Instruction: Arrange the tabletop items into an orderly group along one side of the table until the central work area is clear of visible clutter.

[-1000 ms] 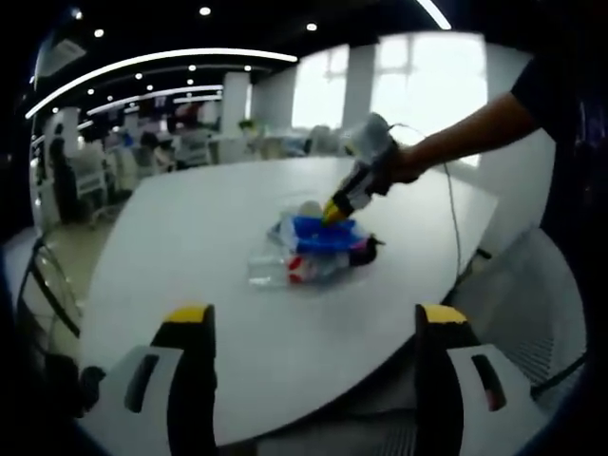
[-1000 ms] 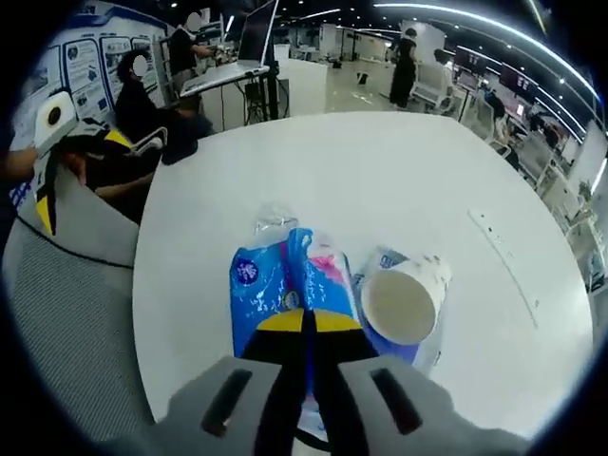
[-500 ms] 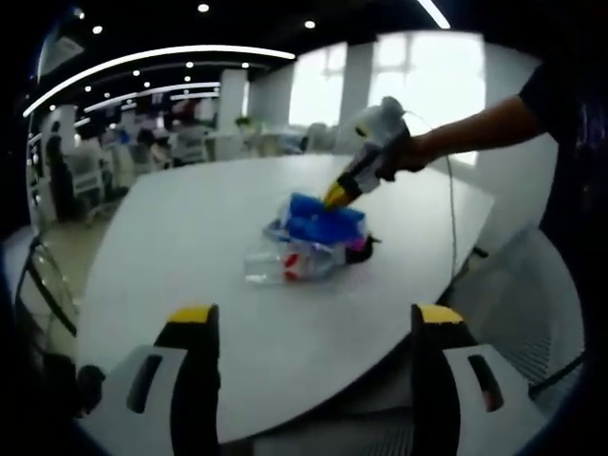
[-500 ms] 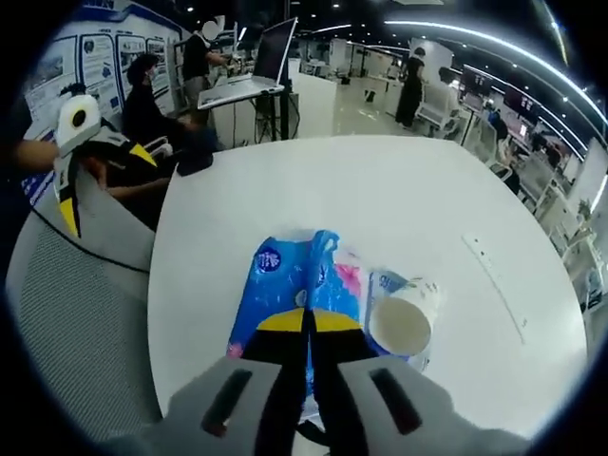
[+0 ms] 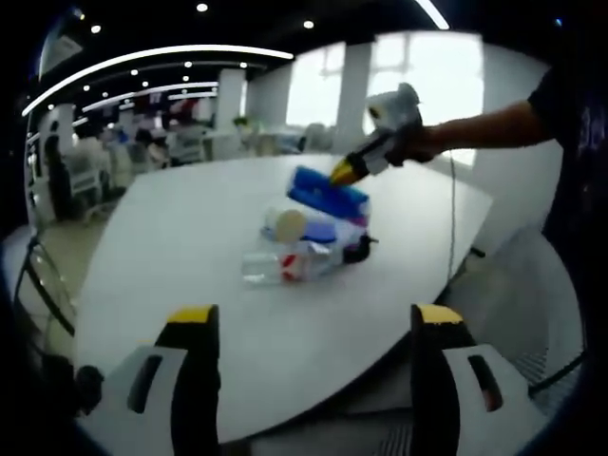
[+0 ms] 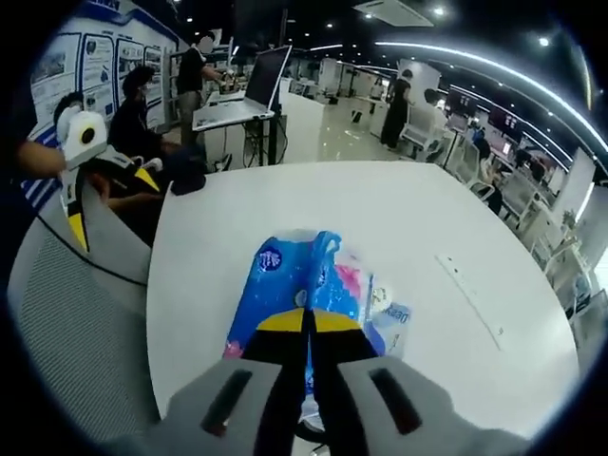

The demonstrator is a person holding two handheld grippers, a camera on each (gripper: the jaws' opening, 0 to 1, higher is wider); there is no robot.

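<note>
My right gripper (image 6: 307,323) is shut on a blue tissue pack (image 6: 275,294). In the left gripper view it comes in from the right (image 5: 344,173) and holds the pack (image 5: 328,193) tilted in the air above a small pile on the white table (image 5: 190,218). The pile has a paper cup (image 5: 284,224) on its side, a clear plastic bottle (image 5: 271,266), another blue pack (image 5: 323,231) and a small black item (image 5: 359,250). My left gripper (image 5: 313,318) hangs open over the table's near edge, well short of the pile.
A grey mesh chair (image 6: 66,323) stands beside the table, another (image 5: 532,304) on the other side. A thin strip (image 6: 470,296) lies in the tabletop. Desks, a laptop (image 6: 237,90) and seated people are behind. A cable (image 5: 452,214) trails from the right gripper.
The right gripper has lifted the blue tissue pack off the pile. The paper cup, hidden under it before, now lies uncovered. The left gripper has stayed put.
</note>
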